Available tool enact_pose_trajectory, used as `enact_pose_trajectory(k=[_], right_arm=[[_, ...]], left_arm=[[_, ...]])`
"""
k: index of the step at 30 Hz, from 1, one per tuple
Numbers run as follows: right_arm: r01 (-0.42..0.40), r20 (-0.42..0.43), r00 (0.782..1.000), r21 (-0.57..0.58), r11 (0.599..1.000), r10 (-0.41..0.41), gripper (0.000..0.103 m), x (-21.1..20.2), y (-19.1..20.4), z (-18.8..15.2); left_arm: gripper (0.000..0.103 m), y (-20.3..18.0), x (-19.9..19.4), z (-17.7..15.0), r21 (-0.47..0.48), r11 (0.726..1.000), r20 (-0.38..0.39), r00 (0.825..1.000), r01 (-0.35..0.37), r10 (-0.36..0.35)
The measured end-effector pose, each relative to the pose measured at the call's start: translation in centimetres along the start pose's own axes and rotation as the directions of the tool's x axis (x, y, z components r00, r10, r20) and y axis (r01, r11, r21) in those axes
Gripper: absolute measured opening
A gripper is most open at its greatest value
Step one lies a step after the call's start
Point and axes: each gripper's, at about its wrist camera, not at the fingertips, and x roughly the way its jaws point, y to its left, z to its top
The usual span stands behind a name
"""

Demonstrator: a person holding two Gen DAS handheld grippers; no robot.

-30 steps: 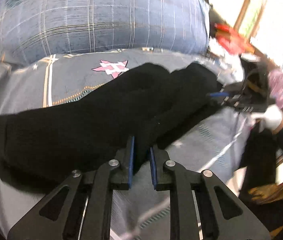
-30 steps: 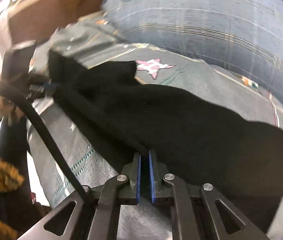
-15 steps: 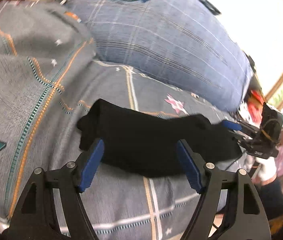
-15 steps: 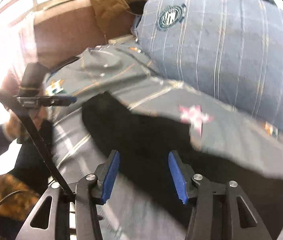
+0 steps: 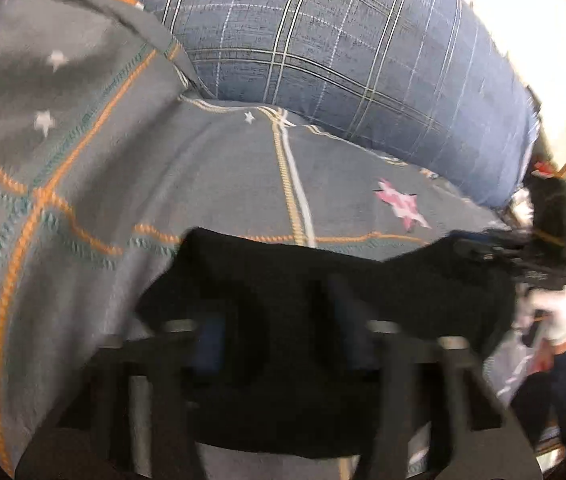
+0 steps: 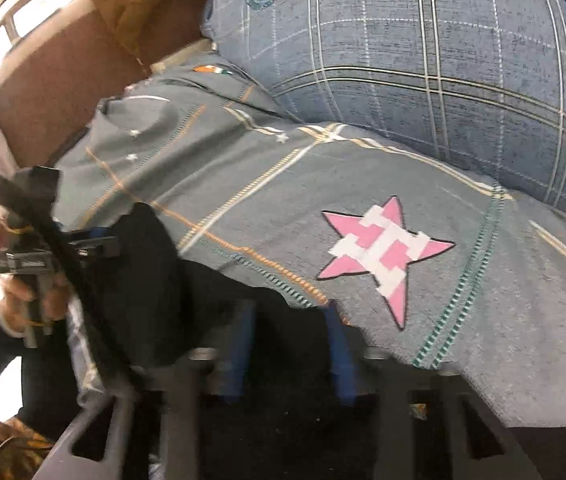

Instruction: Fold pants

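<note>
From my left gripper (image 5: 279,340), the fingers stand apart, empty, over the black pants (image 5: 323,280), which lie bunched on the bed (image 5: 223,172) near its front edge. The bed carries a grey sheet with orange and teal stitching and a pink star (image 6: 383,256). A blue plaid pillow (image 5: 343,52) lies behind. My right gripper (image 6: 289,354) is likewise spread, over the pants' right end. A brown headboard (image 6: 47,80) stands at the left in the right view.
</note>
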Motion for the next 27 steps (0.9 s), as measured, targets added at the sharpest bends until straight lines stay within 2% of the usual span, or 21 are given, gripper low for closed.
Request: enact_pose_trajectory(k=[3,5,6,7,8,10,12,14,15,18,19,21,22,23,26,27], right_arm=[[0.015,0.028,1.000,-0.016,1.000,-0.015,0.022,-1.4,0.2,-0.2],[0.028,0.071,0.997,-0.012,1.000,-0.027,0.020,-2.9,0.2,-0.2],[0.037,0.088,0.995,-0.004,0.999,-0.036,0.019,-3.3,0.1,-0.2],[0.066,0.111,0.992,0.010,0.998,-0.067,0.016,-3.9,-0.1,-0.1],[0.097,0.127,0.987,0.027,0.995,-0.099,0.010,-4.2,-0.4,-0.1],[0.146,0.160,0.974,0.108,0.983,-0.162,0.010,-4.4,-1.9,-0.4],[0.144,0.114,0.980,0.159,0.977,-0.163,0.010,-2.5,-3.1,-0.8],[0.152,0.080,0.983,0.136,0.979,-0.164,0.010,-1.7,-2.4,-1.0],[0.163,0.090,0.981,0.113,0.980,-0.174,0.010,-2.0,-1.4,-1.0],[0.196,0.131,0.971,0.053,0.979,-0.201,0.010,-4.0,1.0,-0.6],[0.185,0.153,0.970,0.027,0.982,-0.187,0.013,-4.8,2.0,-0.4],[0.132,0.193,0.973,-0.017,0.991,-0.126,0.027,-5.9,3.8,-0.1],[0.117,0.216,0.971,-0.049,0.992,-0.104,0.043,-6.4,5.3,0.1],[0.102,0.231,0.969,-0.079,0.992,-0.082,0.052,-6.4,6.5,0.2],[-0.052,0.240,0.966,-0.191,0.980,0.098,0.052,-5.0,11.2,0.1],[-0.099,0.210,0.967,-0.222,0.970,0.146,0.052,-3.6,12.7,0.0]], left_arm=[[0.012,0.0,-2.3,1.1,-0.016,0.998,0.069,0.996,0.056,-0.055],[0.011,-0.7,-4.6,1.5,0.026,0.999,0.160,0.986,0.041,-0.045],[0.011,-0.8,-5.0,1.6,0.034,0.999,0.179,0.984,0.016,-0.022],[0.011,-0.9,-4.7,1.8,0.035,0.999,0.172,0.985,-0.012,0.006],[0.011,-0.5,-3.5,1.8,0.032,0.998,0.128,0.991,-0.051,0.047],[0.010,0.5,-1.4,1.3,0.011,0.995,0.069,0.993,-0.100,0.099],[0.011,1.7,-0.1,0.7,-0.010,0.992,0.028,0.992,-0.126,0.126],[0.011,1.9,-0.8,0.5,-0.032,0.993,0.039,0.993,-0.114,0.115],[0.011,2.0,-1.8,0.3,-0.034,0.993,0.056,0.992,-0.110,0.111],[0.011,2.0,-3.7,0.0,-0.027,0.986,0.072,0.983,-0.167,0.169],[0.011,2.5,-4.2,-0.2,-0.045,0.984,0.060,0.983,-0.171,0.173],[0.011,3.8,-4.9,-0.2,-0.104,0.987,0.050,0.991,-0.122,0.128],[0.011,4.5,-5.5,-0.3,-0.144,0.985,0.049,0.994,-0.092,0.100],[0.013,4.9,-5.9,-0.5,-0.169,0.982,0.053,0.994,-0.083,0.094],[0.049,5.1,-6.8,-1.1,-0.199,0.974,0.054,0.991,-0.110,0.123],[0.051,4.6,-7.0,-1.5,-0.185,0.978,0.060,0.992,-0.095,0.108]])
